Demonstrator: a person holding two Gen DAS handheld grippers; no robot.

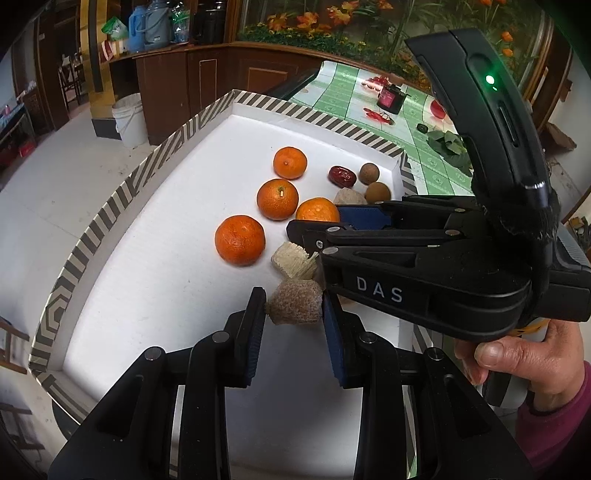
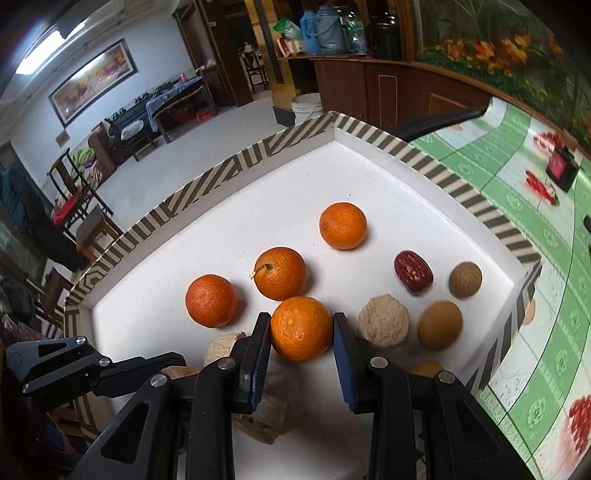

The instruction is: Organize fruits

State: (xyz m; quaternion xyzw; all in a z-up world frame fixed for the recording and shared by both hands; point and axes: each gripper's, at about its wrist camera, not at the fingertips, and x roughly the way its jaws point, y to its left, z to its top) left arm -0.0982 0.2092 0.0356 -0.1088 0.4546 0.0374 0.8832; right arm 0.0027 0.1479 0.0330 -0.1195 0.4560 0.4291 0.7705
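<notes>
Left wrist view: the left gripper (image 1: 293, 314) pinches a brown sugared chunk (image 1: 295, 307) at 6 o'clock of the white tray (image 1: 155, 229), three oranges lying toward 12. Right wrist view: the right gripper (image 2: 301, 334) brackets the nearest orange (image 2: 301, 328), pads touching both sides, with a red date (image 2: 413, 272) at 2 o'clock.

home dining room | thermoses (image 2: 322, 31) (countertop) | wall painting (image 2: 92, 79) | chairs (image 2: 74, 192)
</notes>
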